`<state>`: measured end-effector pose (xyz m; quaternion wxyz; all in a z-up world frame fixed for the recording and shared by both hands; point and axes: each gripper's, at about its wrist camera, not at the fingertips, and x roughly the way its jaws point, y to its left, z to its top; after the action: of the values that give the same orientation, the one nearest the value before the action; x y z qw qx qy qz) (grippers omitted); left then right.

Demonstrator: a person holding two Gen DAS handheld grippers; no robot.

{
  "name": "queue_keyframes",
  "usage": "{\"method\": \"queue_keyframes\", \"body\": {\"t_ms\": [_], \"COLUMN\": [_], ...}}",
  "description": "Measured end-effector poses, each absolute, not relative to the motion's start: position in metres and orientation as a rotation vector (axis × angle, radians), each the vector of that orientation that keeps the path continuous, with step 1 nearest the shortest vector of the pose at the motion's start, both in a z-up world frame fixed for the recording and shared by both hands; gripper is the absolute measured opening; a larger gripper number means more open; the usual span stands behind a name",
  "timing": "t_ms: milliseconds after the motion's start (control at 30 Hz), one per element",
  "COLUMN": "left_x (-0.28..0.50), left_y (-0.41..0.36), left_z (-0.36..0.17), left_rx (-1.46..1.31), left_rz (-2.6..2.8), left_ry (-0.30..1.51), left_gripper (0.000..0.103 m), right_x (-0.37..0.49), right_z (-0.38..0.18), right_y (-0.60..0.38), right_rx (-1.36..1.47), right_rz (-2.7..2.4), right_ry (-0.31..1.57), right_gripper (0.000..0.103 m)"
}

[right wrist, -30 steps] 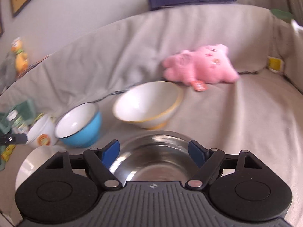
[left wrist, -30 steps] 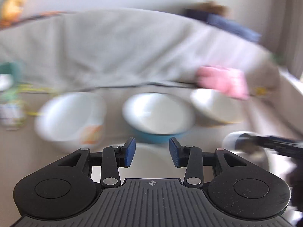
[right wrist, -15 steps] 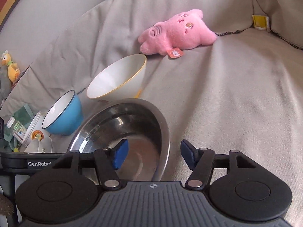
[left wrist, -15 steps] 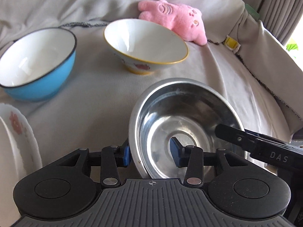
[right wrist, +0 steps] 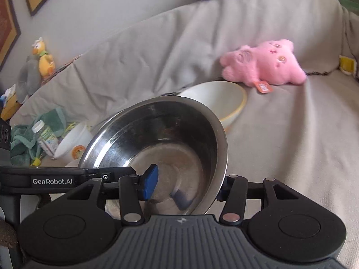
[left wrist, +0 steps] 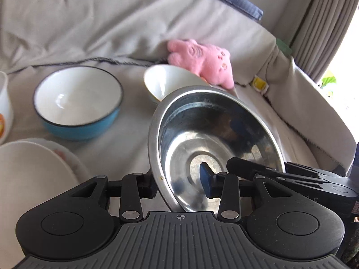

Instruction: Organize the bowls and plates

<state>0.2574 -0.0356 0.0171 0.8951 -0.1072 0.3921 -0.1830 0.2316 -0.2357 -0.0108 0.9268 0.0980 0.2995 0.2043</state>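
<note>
A steel bowl [left wrist: 213, 123] [right wrist: 157, 130] hangs tilted above the grey sofa cover, held from two sides. My left gripper [left wrist: 179, 186] has the bowl's left wall between its closing jaws, one finger outside and the blue pad inside. My right gripper [right wrist: 186, 188] straddles the right wall the same way, its jaws closing too. Behind the steel bowl stand a blue bowl [left wrist: 78, 103] and a white bowl with a yellow rim [left wrist: 163, 80] [right wrist: 215, 96]. A white plate [left wrist: 29, 179] lies at the near left.
A pink plush toy [left wrist: 202, 60] [right wrist: 264, 65] lies against the sofa back. At the left are a white printed cup [right wrist: 71, 141], a small bottle [right wrist: 46, 136], a green towel [right wrist: 22, 139] and a yellow duck toy [right wrist: 43, 58]. A curtain [left wrist: 325, 22] hangs at the right.
Half a second ago the steel bowl lay flat on the sofa with both grippers over its rim. Now it is raised and tilted, and both pairs of jaws have narrowed on it.
</note>
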Motion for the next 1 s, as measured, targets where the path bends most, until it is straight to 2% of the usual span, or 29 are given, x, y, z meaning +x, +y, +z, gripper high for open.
{"method": "queue_keyframes", "body": {"t_ms": [200, 467, 1000], "left_x": [0.227, 0.204, 0.199], "left_y": [0.045, 0.114, 0.127], "left_z": [0.041, 0.009, -0.006], "left_rx": [-0.205, -0.259, -0.303], "left_rz": [-0.192, -0.013, -0.010], "left_ry": [0.750, 0.830, 0.845], "left_gripper": [0.041, 0.040, 0.039], "right_x": [0.236, 0.230, 0.223], "right_z": [-0.010, -0.034, -0.037], "right_y": [-0.139, -0.070, -0.065], "right_rx": [0.105, -0.018, -0.045], "right_rz": [0.606, 0.672, 0.658], "right_ry": [0.637, 0.728, 0.738], "right_gripper": [0.052, 0.052, 0.058]}}
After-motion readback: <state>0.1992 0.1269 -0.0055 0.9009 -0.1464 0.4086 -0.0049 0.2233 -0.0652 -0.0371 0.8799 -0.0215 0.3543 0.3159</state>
